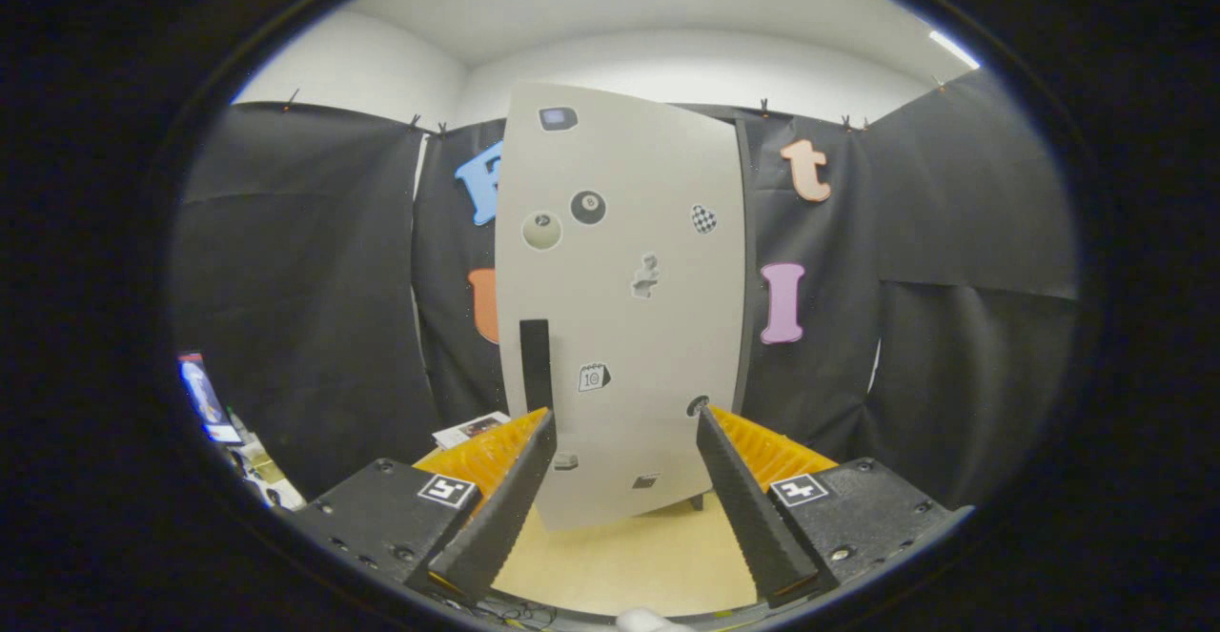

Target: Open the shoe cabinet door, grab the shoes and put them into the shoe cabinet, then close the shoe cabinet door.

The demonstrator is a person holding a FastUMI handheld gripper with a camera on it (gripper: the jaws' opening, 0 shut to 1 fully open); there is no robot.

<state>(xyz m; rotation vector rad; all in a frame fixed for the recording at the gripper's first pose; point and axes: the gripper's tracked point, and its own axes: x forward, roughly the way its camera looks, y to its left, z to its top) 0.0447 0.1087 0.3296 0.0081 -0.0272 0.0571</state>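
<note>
Gripper view: the shoe cabinet (624,289) stands dead ahead at twelve o'clock of the tool (624,417), a tall pale box whose long axis runs straight up and down. Its broad flat door (658,346) faces the camera and appears shut. A narrow dark handle strip (535,365) runs vertically near the door's left edge, at about eleven o'clock from the tool. Small stickers (588,207) are scattered over the door. The cabinet's foot rests on a light wooden tabletop (620,560), which reaches back toward the tool at six o'clock.

Black cloth (305,308) hangs all round behind the cabinet, clipped along its top edge, with white wall and ceiling (667,3) above it.

The tool is spread wide and has hold of nothing; both fingers (505,508) point at the lower part of the door, one to either side of its middle. Whether the tips touch the door I cannot tell.

At nine o'clock from the tool, low beside the cloth, lies some small clutter (224,422), too blurred to name, and a flat printed card (472,429) sits just beyond the left finger.
</note>
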